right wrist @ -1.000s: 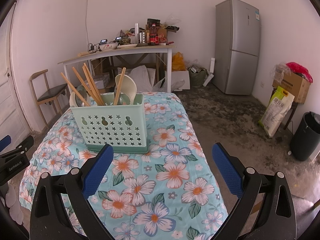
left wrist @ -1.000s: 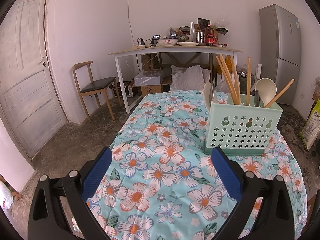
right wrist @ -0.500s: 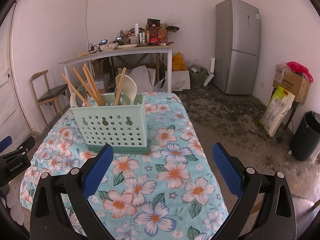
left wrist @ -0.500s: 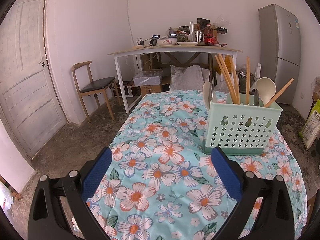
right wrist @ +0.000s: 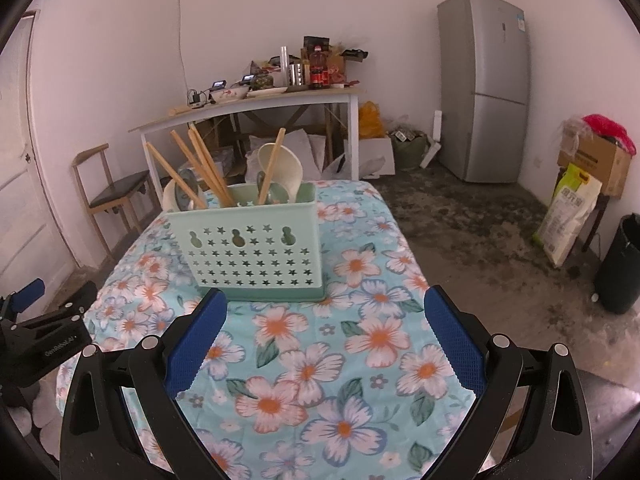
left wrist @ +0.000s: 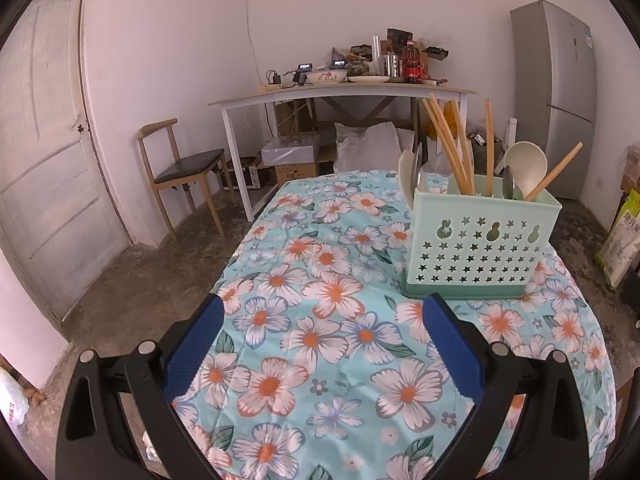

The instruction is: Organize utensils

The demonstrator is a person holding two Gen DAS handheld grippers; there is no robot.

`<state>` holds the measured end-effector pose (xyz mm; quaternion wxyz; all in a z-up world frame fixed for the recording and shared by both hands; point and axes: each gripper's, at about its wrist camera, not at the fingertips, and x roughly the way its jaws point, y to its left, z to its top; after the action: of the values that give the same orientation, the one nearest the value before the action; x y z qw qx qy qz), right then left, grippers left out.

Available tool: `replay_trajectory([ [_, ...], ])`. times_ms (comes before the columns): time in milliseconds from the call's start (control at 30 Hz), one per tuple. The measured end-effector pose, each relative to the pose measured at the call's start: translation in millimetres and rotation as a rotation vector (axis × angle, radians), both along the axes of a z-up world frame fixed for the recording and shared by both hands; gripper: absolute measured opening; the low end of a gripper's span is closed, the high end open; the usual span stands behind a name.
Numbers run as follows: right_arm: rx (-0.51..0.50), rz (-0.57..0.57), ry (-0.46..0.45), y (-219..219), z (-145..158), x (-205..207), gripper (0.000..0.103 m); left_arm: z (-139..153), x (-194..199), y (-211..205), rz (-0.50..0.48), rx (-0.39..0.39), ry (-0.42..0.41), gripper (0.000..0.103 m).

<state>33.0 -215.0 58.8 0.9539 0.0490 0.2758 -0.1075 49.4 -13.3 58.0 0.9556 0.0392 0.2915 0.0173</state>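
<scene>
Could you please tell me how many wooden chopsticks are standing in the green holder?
5, as far as shows: three leaning left, one upright in the middle, and one slanting right beside the white spoon in the holder. Overlap may hide more.

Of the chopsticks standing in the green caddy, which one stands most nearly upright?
The lone chopstick in the middle of the green caddy. The cluster of chopsticks beside it slants left, and the single chopstick by the white spoon leans right.
</scene>
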Motion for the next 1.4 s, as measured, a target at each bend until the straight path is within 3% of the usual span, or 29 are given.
replay_trajectory([
  [533, 0.047, 0.031, -0.006, 0.0, -6.5, -1.9, 0.095, 2.7, -4.8, -7.5, 0.016, 0.035, 0.004, 0.097],
  [1400, 0.091, 0.045, 0.041, -25.3, -38.2, 25.3, 0.095, -20.4, 32.9, -37.8, 0.031, 0.099, 0.06, 0.097],
])
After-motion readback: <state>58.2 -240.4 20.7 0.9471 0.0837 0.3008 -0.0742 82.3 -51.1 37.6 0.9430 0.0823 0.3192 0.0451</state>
